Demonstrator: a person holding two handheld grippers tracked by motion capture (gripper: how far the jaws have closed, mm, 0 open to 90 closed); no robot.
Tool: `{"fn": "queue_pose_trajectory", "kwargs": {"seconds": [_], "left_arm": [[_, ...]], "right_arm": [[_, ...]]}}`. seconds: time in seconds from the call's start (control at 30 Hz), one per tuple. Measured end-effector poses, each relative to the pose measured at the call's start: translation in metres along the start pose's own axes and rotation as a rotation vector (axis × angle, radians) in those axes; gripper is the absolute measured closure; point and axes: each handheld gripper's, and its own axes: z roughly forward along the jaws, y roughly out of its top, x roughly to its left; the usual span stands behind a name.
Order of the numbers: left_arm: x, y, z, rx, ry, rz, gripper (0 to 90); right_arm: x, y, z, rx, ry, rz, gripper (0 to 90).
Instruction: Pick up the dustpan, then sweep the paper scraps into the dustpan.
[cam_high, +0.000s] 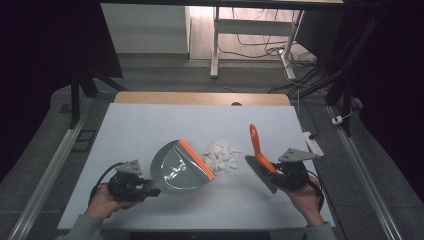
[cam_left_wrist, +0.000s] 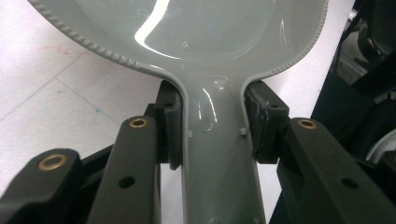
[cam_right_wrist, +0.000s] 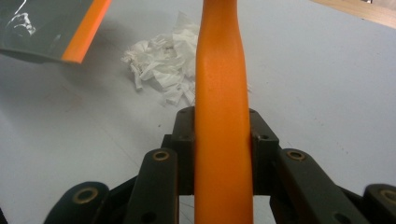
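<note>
Two hands at the near edge of the table are gripping a dustpan and a brush on either side of a pile of paper scraps.

The left hand (cam_high: 102, 202) is holding the left gripper (cam_high: 145, 189), whose jaws are clamping tight on the grey handle of the dustpan (cam_high: 177, 167); the pan is tilting, its orange lip (cam_high: 196, 159) pointing toward the white paper scraps (cam_high: 221, 156) and sitting just beside them. The right hand (cam_high: 307, 197) is holding the right gripper (cam_high: 280, 175), its jaws pinching the orange handle of the brush (cam_high: 260, 157), with the dark bristles (cam_high: 261, 175) lying low over the white table (cam_high: 150, 125) just right of the scraps. The scraps are lying in a loose heap between pan and brush, near the table's middle.
</note>
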Motion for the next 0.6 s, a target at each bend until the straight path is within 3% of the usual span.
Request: {"fn": "queue_pose_trajectory", "kwargs": {"seconds": [0.6], "left_arm": [[-0.0006, -0.0026, 0.0030, 0.040, -0.001, 0.015, 61.4]], "right_arm": [[0.0015, 0.0073, 0.0011, -0.024, 0.002, -0.002, 70.7]]}}
